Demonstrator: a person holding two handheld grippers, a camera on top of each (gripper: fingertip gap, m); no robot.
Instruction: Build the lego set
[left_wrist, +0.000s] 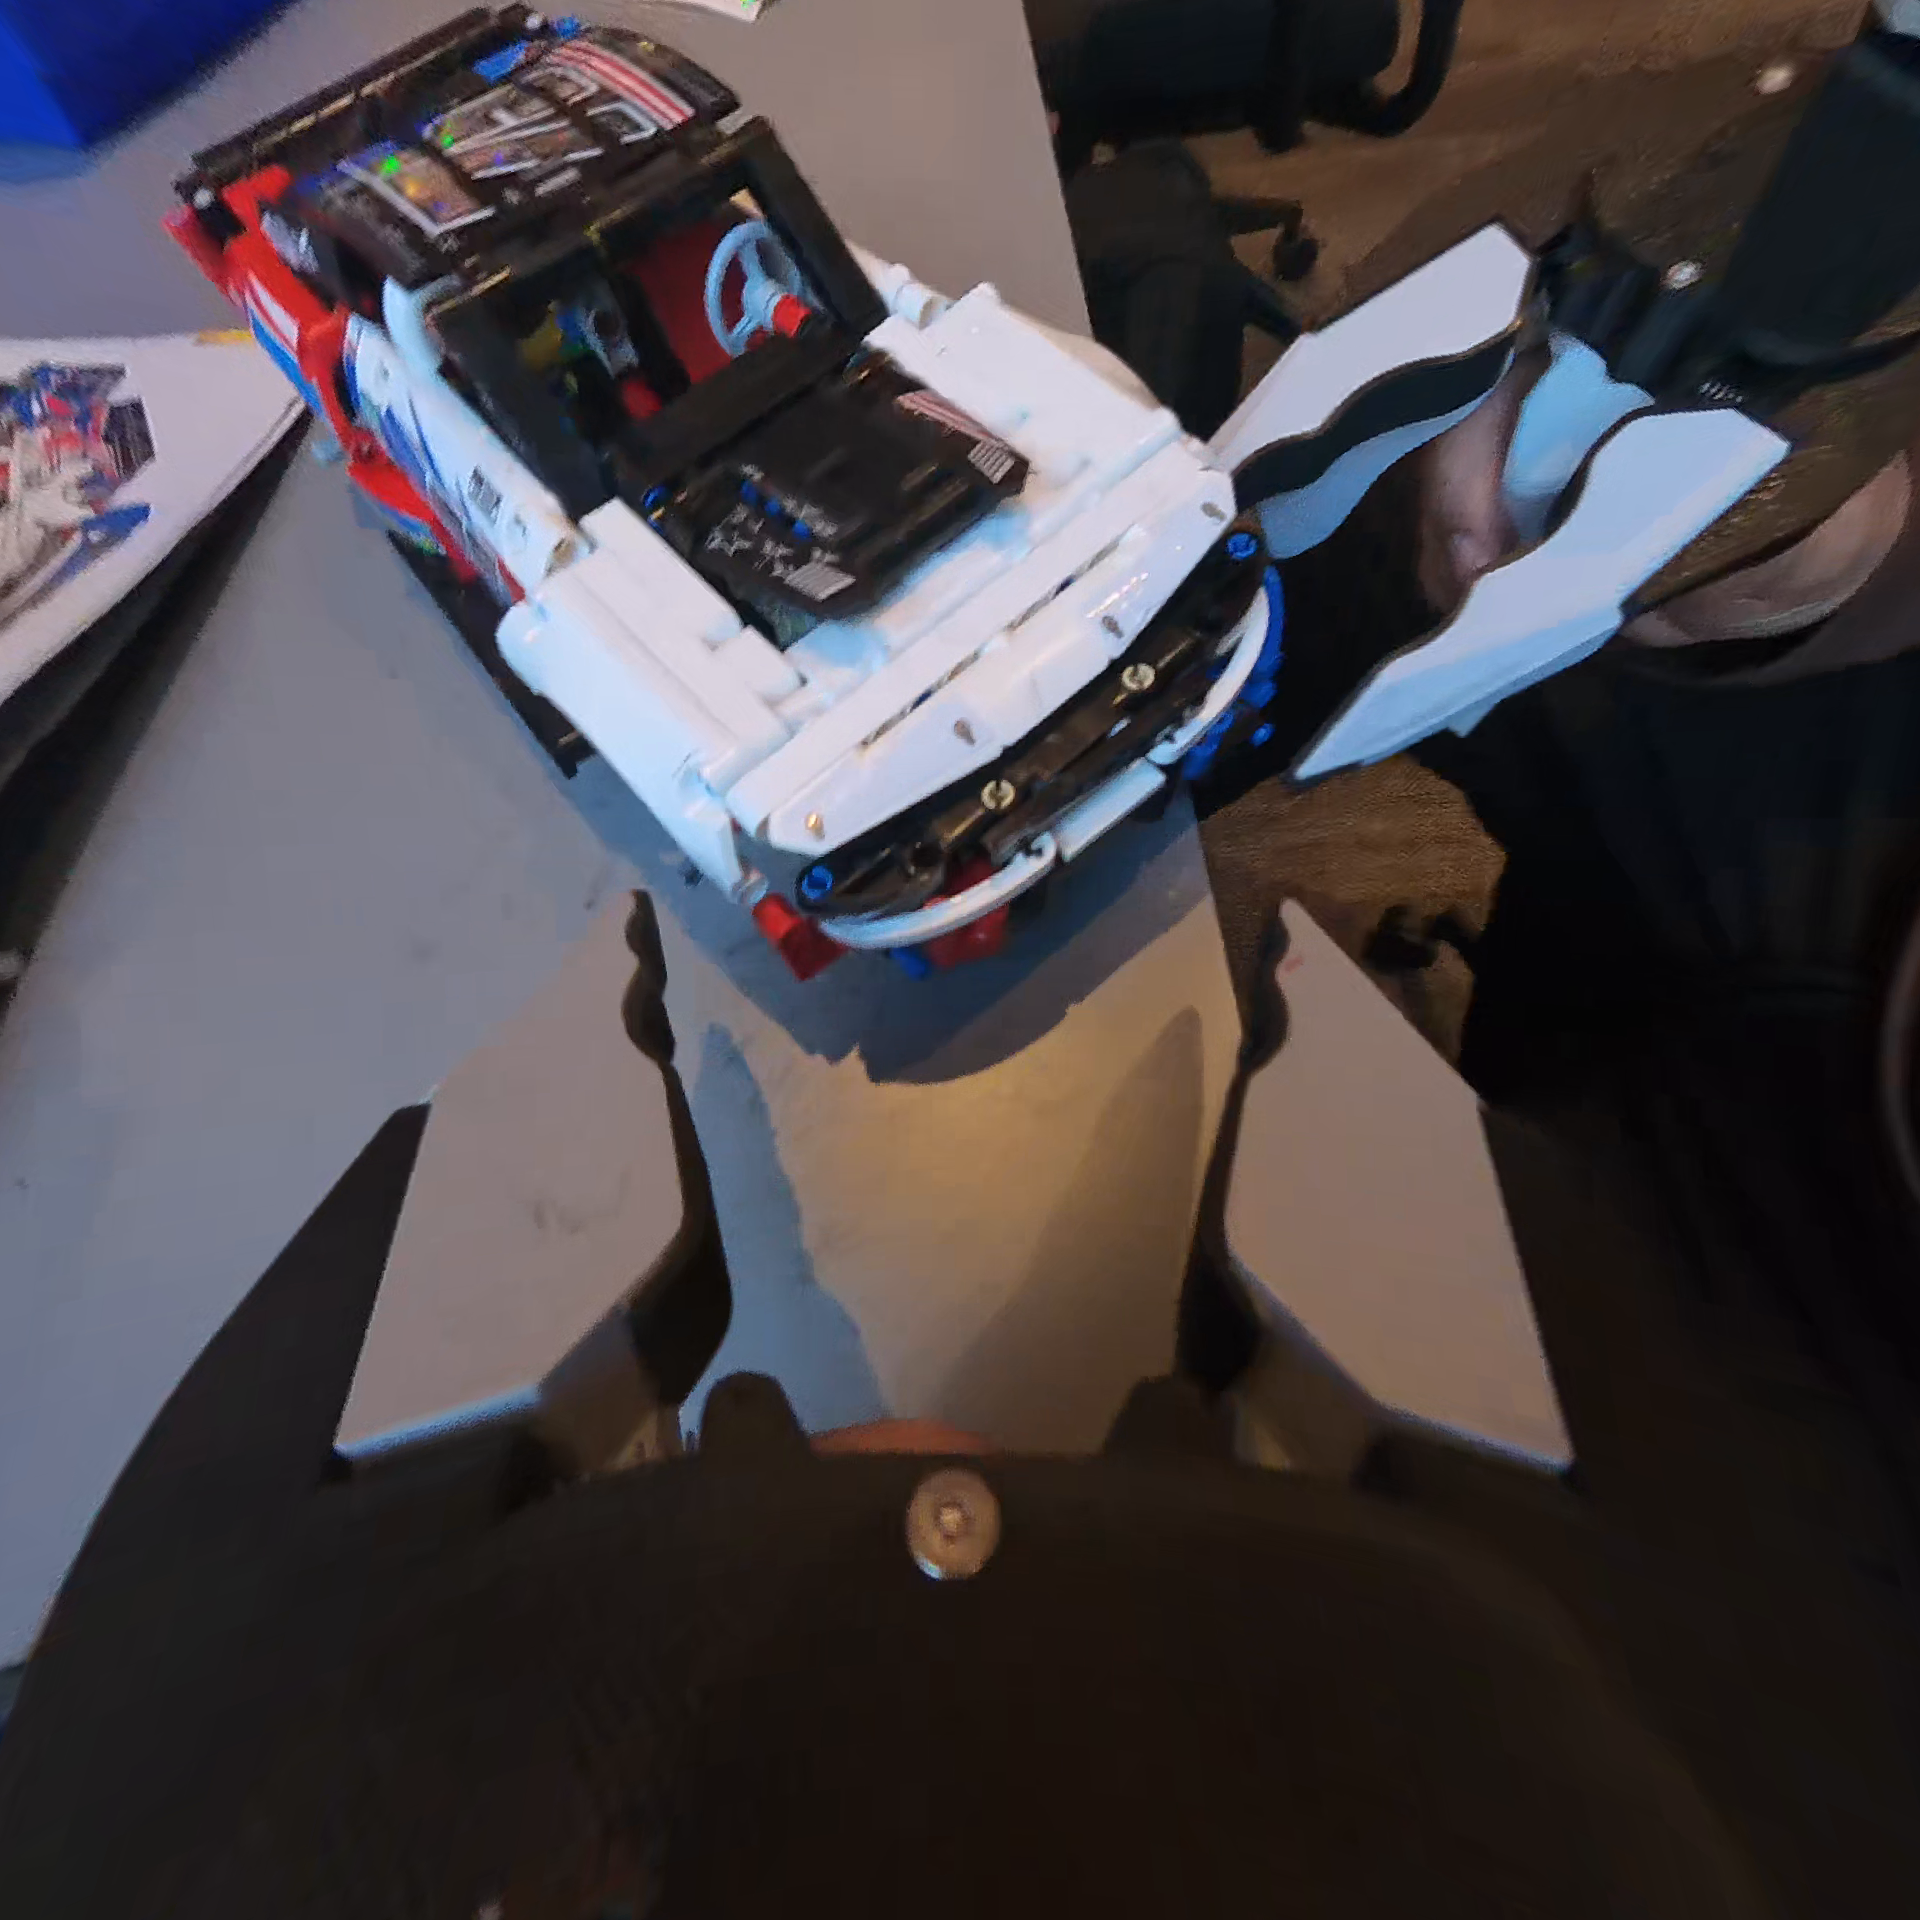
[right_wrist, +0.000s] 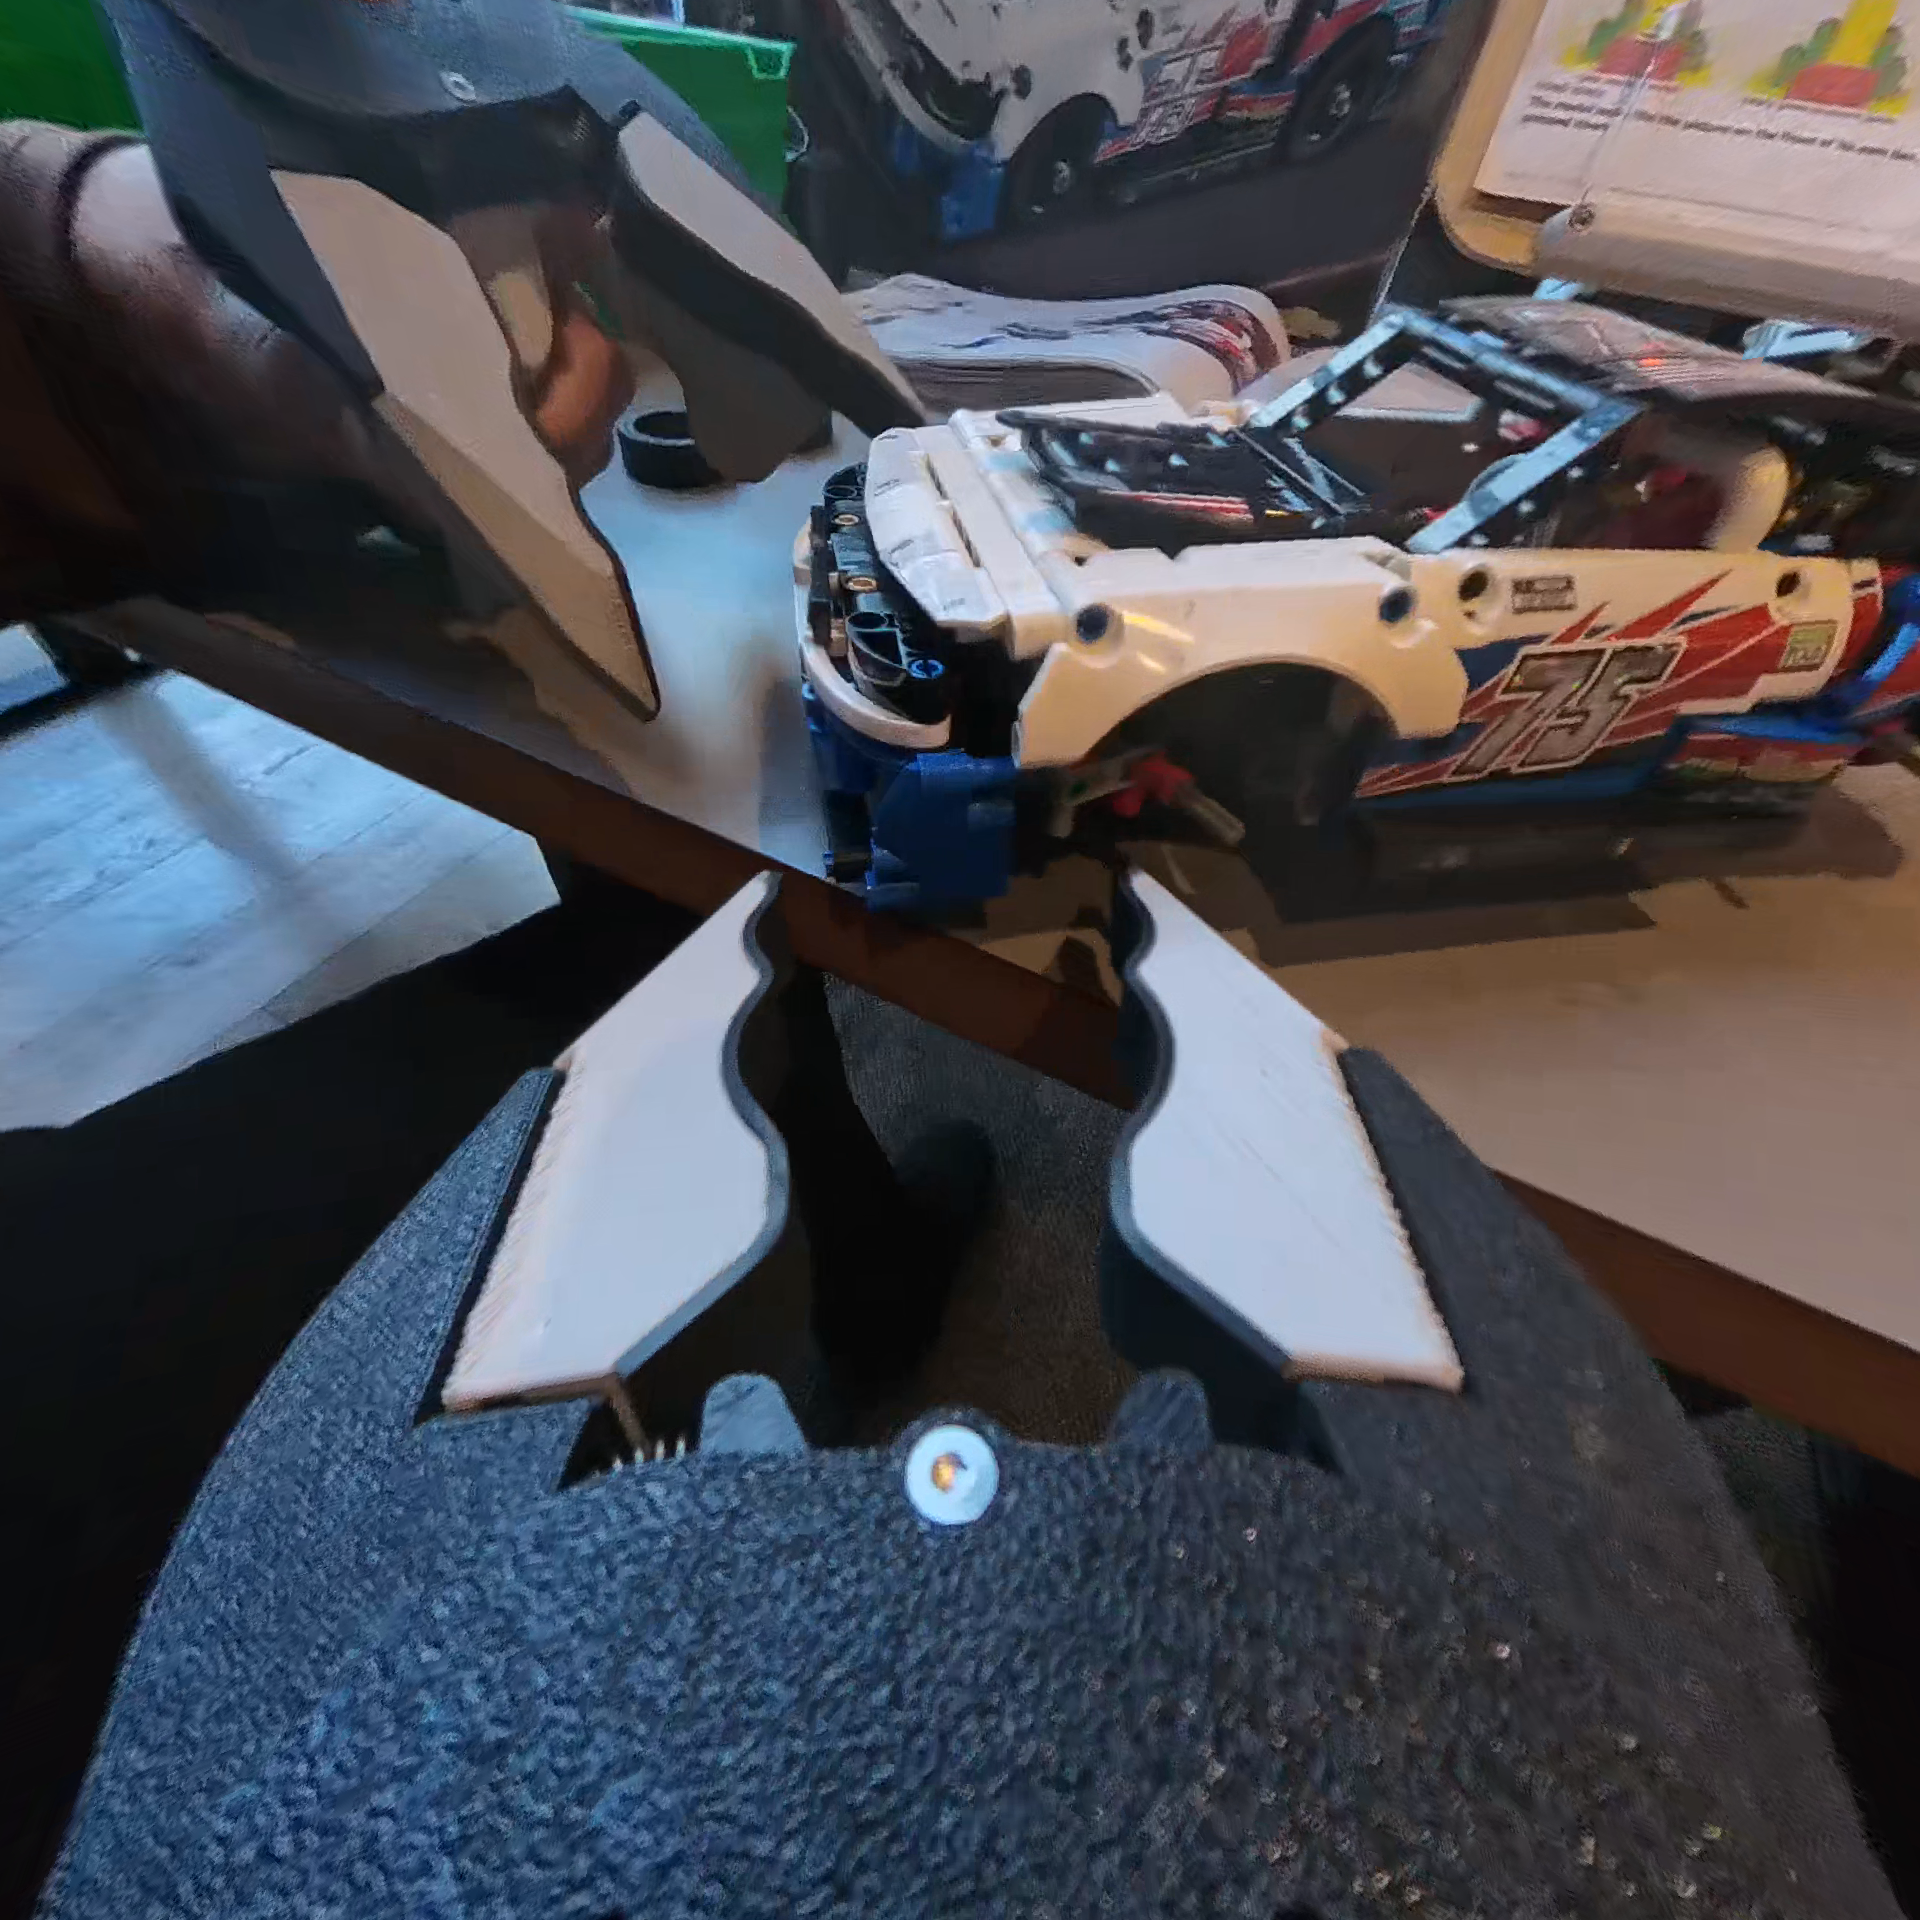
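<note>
A white, red and blue lego race car (left_wrist: 644, 644) with a black roof stands on the grey table, nose toward me. In the right wrist view the lego race car (right_wrist: 1247, 623) is side-on, its nose at the table edge, and its front wheel arch shows a bare axle. My left gripper (left_wrist: 961, 914) is open and empty, just short of the car's nose. My right gripper (right_wrist: 951, 894) is open and empty, below the car's blue front corner at the table edge. Each gripper shows in the other view: the right gripper (left_wrist: 1309, 623) and the left gripper (right_wrist: 774, 561). A black tyre (right_wrist: 665, 447) lies on the table.
An instruction booklet (left_wrist: 83, 468) lies at the left and also shows behind the car (right_wrist: 1060, 332). The set's box (right_wrist: 1143, 104), a green bin (right_wrist: 686, 94) and a blue bin (left_wrist: 94, 62) stand at the back. The table edge (right_wrist: 623, 821) runs diagonally, with floor below.
</note>
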